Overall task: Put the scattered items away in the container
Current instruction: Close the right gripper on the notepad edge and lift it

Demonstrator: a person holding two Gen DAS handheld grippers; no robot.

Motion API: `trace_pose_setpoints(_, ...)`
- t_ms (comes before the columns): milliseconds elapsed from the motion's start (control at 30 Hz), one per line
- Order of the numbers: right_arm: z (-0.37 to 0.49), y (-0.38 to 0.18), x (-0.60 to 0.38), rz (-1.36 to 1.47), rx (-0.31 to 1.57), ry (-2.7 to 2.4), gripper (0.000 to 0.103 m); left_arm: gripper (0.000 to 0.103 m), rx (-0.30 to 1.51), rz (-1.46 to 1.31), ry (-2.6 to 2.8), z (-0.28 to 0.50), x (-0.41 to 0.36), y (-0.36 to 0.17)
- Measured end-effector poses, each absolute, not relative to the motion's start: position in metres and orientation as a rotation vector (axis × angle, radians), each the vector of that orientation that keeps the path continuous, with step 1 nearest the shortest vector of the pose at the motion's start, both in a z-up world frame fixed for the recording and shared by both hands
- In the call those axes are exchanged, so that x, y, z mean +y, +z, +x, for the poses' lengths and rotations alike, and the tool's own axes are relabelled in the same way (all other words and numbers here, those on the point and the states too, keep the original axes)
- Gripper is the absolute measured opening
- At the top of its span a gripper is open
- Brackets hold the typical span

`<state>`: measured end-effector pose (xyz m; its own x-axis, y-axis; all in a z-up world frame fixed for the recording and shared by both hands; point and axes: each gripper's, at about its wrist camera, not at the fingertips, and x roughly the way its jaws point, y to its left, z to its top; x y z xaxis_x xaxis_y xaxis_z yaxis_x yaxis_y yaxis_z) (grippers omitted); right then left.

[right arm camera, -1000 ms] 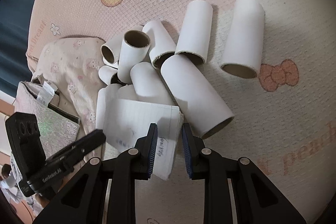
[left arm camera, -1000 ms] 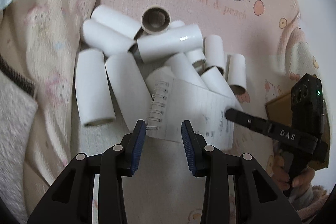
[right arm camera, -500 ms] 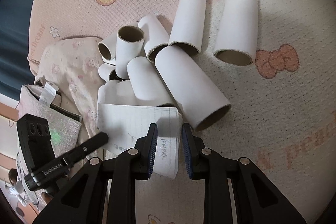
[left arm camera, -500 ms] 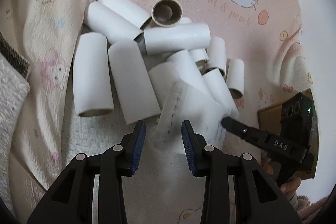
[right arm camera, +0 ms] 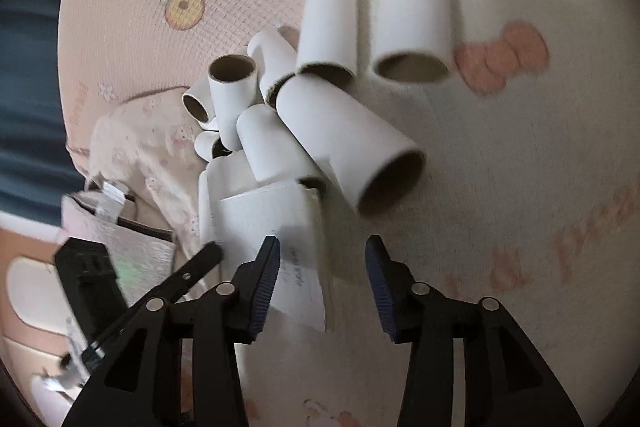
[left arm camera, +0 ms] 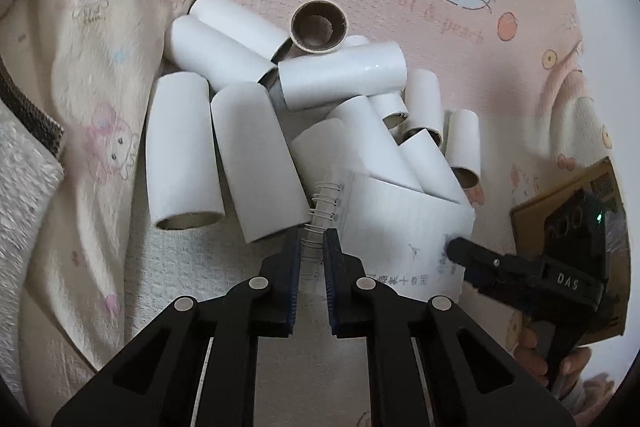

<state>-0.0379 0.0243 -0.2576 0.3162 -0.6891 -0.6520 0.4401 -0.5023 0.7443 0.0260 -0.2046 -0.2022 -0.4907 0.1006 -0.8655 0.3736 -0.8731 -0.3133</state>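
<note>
A small spiral notebook [left arm camera: 400, 227] lies tilted against a heap of white cardboard tubes [left arm camera: 340, 79] on a pink cartoon-print mat. My left gripper [left arm camera: 312, 247] is closing, and its pads pinch the wire spiral at the notebook's left edge. In the right wrist view the notebook [right arm camera: 276, 223] stands by the left finger of my right gripper [right arm camera: 322, 255]. Those jaws are opening and stand wide, with neither pad pressing on the page edge. The tubes [right arm camera: 344, 139] pile up just beyond. One finger [left arm camera: 460, 251] of the right gripper rests at the notebook's far corner.
A pale cartoon-print blanket [left arm camera: 100, 67] lies bunched to the left of the tubes. A brown cardboard box [left arm camera: 532, 219] sits behind the right gripper, which a hand [left arm camera: 532, 351] holds. Two tubes [right arm camera: 412, 11] lie apart on the mat [right arm camera: 520, 167].
The left jaws have gone from wide apart to pinching the notebook's spiral. The right jaws, which were shut on the notebook's page edge, have spread and let go. The notebook has tipped up.
</note>
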Motion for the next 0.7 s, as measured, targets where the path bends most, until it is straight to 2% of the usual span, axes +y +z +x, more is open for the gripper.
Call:
trace_pose_setpoints(67,-0.037,-0.261,0.028,1.571,-0.262,-1.392,0.041,0.014,0.749,1.499,-2.492,0.026,-0.207,-0.202)
trace_pose_setpoints(133,-0.038,-0.265,0.027,1.587,-0.267,-1.374,0.031,0.027,0.83,1.504,-2.507,0.028,-0.211,-0.202)
trace_pose_setpoints(167,-0.038,-0.265,0.027,1.592,-0.265,-1.367,0.029,0.037,0.884,1.512,-2.513,0.028,-0.211,-0.203)
trace_pose_setpoints(200,-0.037,-0.266,0.024,1.605,-0.245,-1.373,0.028,0.041,0.95,1.52,-2.505,0.027,-0.213,-0.206)
trace_pose_setpoints(333,-0.033,-0.268,0.022,1.598,-0.208,-1.382,0.028,0.041,0.947,1.477,-2.495,0.03,-0.211,-0.21)
trace_pose_setpoints(367,-0.033,-0.269,0.022,1.601,-0.22,-1.37,0.028,0.039,0.931,1.478,-2.496,0.03,-0.21,-0.21)
trace_pose_setpoints(400,-0.033,-0.27,0.023,1.605,-0.231,-1.364,0.028,0.033,0.913,1.478,-2.502,0.029,-0.208,-0.21)
trace_pose_setpoints(533,-0.038,-0.273,0.027,1.607,-0.272,-1.36,0.028,0.032,0.858,1.494,-2.518,0.026,-0.204,-0.21)
trace_pose_setpoints(700,-0.038,-0.272,0.029,1.588,-0.246,-1.326,0.028,0.032,0.892,1.507,-2.508,0.027,-0.207,-0.21)
